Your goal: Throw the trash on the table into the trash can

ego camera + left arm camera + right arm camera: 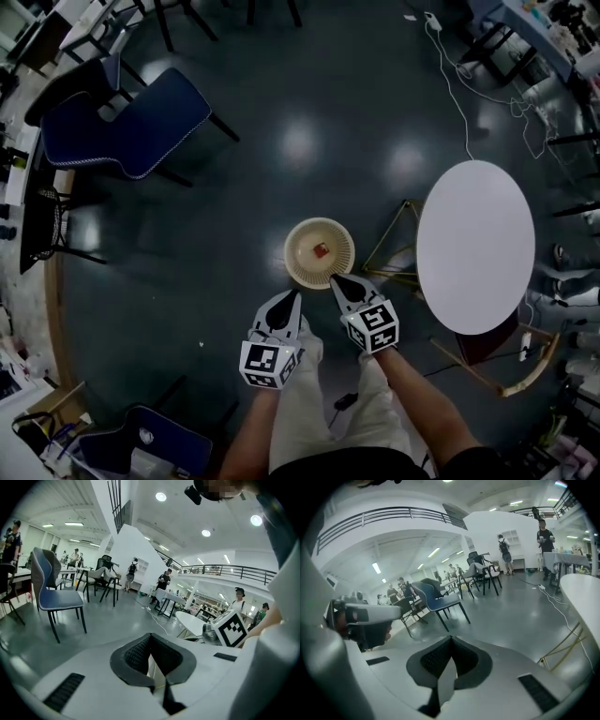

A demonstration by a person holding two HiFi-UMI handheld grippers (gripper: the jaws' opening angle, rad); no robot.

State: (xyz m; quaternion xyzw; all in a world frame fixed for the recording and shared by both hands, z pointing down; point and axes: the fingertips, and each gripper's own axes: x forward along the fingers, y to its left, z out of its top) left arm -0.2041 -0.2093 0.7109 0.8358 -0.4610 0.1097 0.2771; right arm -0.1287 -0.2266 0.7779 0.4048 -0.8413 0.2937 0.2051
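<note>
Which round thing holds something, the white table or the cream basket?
The cream ribbed basket: a small orange-red scrap lies inside it. The white oval tabletop shows nothing.

A round white table (476, 246) stands on a dark, glossy floor (281, 112). Just beside it on the floor sits a cream trash can (296, 239). Farther off are a blue chair (131, 127) and a trailing white cable (450, 84).

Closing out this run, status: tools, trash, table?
Left tool shut, empty. Right tool shut, empty. Trash piece in trash can. Table bare, nothing in the way.
</note>
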